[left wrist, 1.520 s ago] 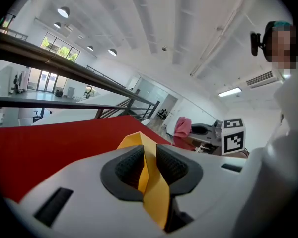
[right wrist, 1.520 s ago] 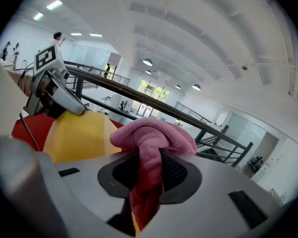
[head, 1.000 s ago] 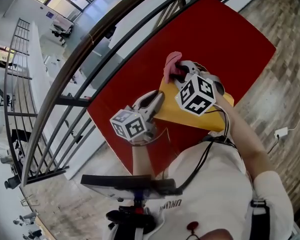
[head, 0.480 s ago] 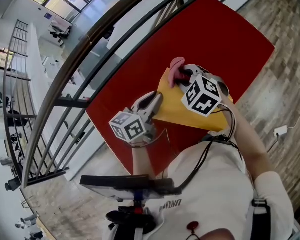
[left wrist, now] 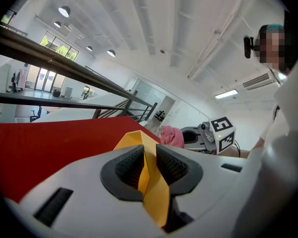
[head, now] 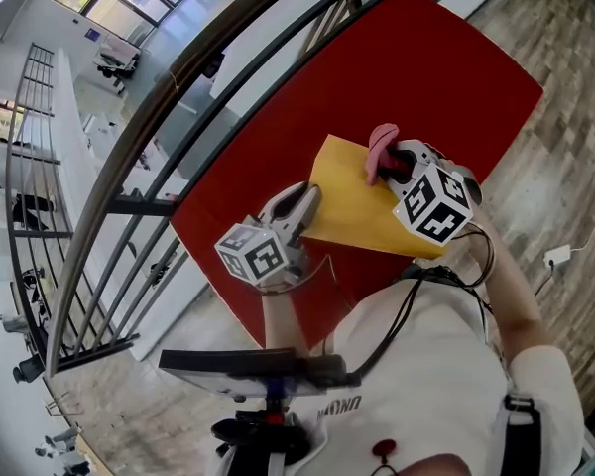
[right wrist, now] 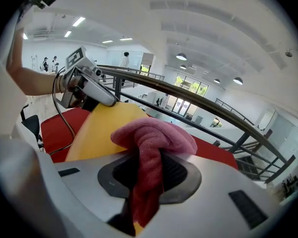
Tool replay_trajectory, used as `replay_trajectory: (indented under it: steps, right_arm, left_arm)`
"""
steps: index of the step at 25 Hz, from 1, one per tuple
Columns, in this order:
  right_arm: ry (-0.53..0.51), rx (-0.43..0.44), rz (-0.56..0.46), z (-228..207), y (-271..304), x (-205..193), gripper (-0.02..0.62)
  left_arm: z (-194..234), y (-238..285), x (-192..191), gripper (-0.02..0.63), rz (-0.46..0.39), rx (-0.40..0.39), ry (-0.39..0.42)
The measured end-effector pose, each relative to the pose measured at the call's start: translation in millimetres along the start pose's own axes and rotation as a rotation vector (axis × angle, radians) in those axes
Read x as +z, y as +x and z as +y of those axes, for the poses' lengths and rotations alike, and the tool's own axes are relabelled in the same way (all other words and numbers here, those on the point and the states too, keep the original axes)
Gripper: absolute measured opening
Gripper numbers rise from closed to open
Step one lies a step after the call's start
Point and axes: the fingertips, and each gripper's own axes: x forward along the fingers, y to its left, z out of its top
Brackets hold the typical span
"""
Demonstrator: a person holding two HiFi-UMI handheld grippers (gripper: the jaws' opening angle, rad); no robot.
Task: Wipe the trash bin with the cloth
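Note:
A yellow trash bin lies on its side on a red mat. My left gripper is shut on the bin's thin wall at its left edge, which runs between the pads. A pink cloth is pinched in my right gripper, which rests against the bin's far right edge. In the right gripper view the cloth bulges out above the jaws, with the yellow bin just beyond and the left gripper on its far side.
A dark metal railing runs along the mat's far left side, with an open drop to a lower floor behind it. Wooden flooring lies to the right. A white cable and plug sit on the floor at right.
My right gripper has slid the pink cloth rightward along the bin's top edge, from the left corner to the right side. The left gripper and bin have stayed put.

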Motion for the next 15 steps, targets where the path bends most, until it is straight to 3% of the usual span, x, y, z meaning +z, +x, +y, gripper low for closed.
replay_trajectory:
  steps: [15]
  right_arm:
    - [0.060, -0.020, 0.063, -3.1, -36.1, -54.1, 0.091]
  left_arm:
    - [2.0, 1.1, 0.1, 0.078, -0.001, 0.002, -0.003]
